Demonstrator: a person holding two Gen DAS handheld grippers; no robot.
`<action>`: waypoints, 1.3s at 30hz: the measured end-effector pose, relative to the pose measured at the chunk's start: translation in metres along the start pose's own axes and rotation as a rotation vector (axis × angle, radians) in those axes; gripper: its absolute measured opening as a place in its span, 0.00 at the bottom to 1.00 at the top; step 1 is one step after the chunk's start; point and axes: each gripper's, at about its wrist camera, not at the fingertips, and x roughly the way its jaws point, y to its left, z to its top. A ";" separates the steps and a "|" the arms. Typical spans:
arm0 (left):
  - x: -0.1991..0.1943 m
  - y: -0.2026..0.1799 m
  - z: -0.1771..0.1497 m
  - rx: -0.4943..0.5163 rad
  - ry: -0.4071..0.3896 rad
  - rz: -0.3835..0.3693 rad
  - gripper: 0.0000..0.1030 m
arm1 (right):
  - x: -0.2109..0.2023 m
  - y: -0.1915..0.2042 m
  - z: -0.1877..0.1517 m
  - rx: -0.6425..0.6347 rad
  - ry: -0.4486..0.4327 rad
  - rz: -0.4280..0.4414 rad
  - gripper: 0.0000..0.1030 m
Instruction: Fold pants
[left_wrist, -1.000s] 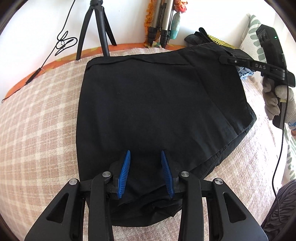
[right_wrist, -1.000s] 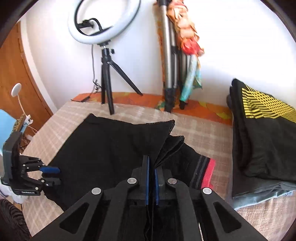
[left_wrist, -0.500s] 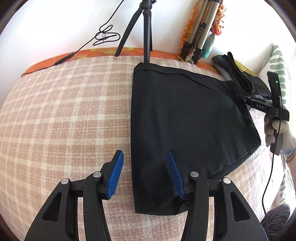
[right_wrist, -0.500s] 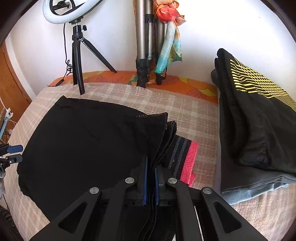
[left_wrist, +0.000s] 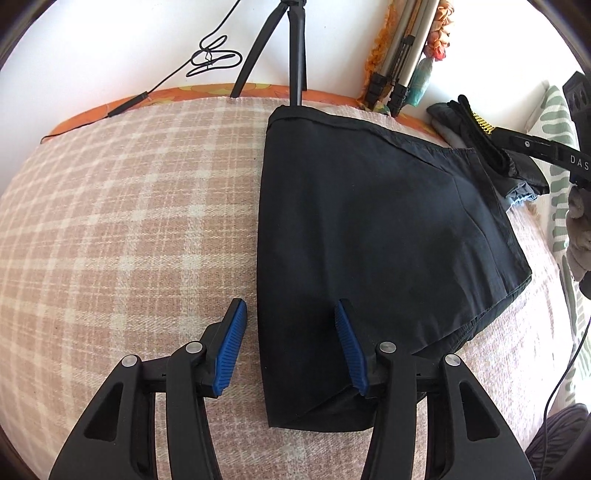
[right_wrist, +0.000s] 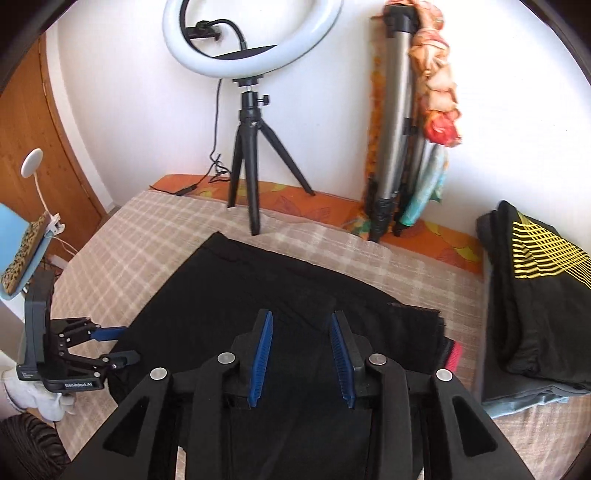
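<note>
My right claw (right_wrist: 301, 354) has just let go of the pants (right_wrist: 295, 306), jaws parting; they lie flat under it. Clothes pile (right_wrist: 535, 295) right, tripod (right_wrist: 251, 162) ahead. My left claw (left_wrist: 291, 350) tilts down, gaping, straddling the pants' edge.

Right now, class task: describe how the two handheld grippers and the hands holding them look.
Both are black plastic linkage frames with silver rivets and ribbed blue finger pads: the left gripper and the right gripper. Seen from the opposite camera, the left body carries small white lettering, the right shows "DAS" and a trailing black cable. Each hand wears a pale knitted glove.
</note>
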 end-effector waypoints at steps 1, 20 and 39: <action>0.000 0.001 0.000 -0.012 -0.004 -0.005 0.45 | 0.008 0.010 0.004 -0.003 0.009 0.030 0.32; -0.011 0.025 0.004 -0.162 -0.033 -0.211 0.11 | 0.153 0.129 0.051 0.054 0.365 0.126 0.38; -0.017 0.017 0.001 -0.155 0.001 -0.192 0.45 | 0.186 0.152 0.046 -0.075 0.463 -0.030 0.16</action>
